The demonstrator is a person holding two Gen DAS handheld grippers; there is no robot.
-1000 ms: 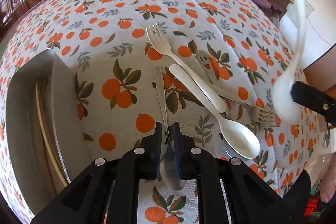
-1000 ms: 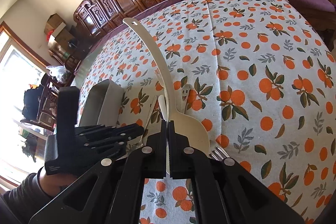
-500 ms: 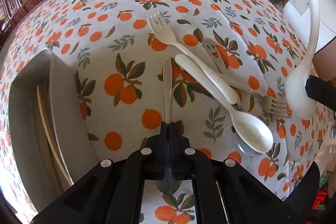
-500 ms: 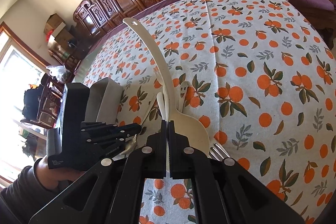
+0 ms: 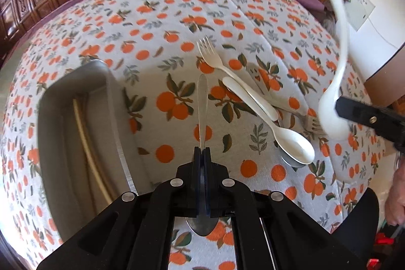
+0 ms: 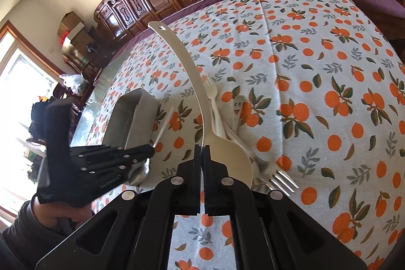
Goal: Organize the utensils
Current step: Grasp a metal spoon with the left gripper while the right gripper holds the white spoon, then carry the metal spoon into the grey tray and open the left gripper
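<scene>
Utensils lie in a loose cluster on the orange-print tablecloth [image 5: 157,24] that covers the surface: a cream plastic fork [image 5: 215,62], a cream plastic spoon [image 5: 268,118] lying across it, and a metal fork [image 6: 278,177] with a smiley-face handle, its tines pointing toward me. Under the cream spoon's bowl, the edge of another metal piece shows, too hidden to name.

My left claw [image 5: 202,156] is pressed together, pinching a metal spoon [image 5: 202,103] by the neck; its handle points away from me and its bowl sits behind the fingers, clear of the cloth. To its left stands a grey metal tray [image 5: 116,118] with pale chopsticks [image 5: 88,143] lying lengthwise inside.

My right claw [image 6: 202,156] is also pressed together, pinching a large cream serving spoon [image 6: 187,72] at the edge of its bowl, the long curved handle rising up and away, with a hanging hole at its tip. It hangs above the cluster.

From the right wrist view, my left hand [image 6: 58,216] in a dark sleeve grips its tool just beside the tray.
</scene>
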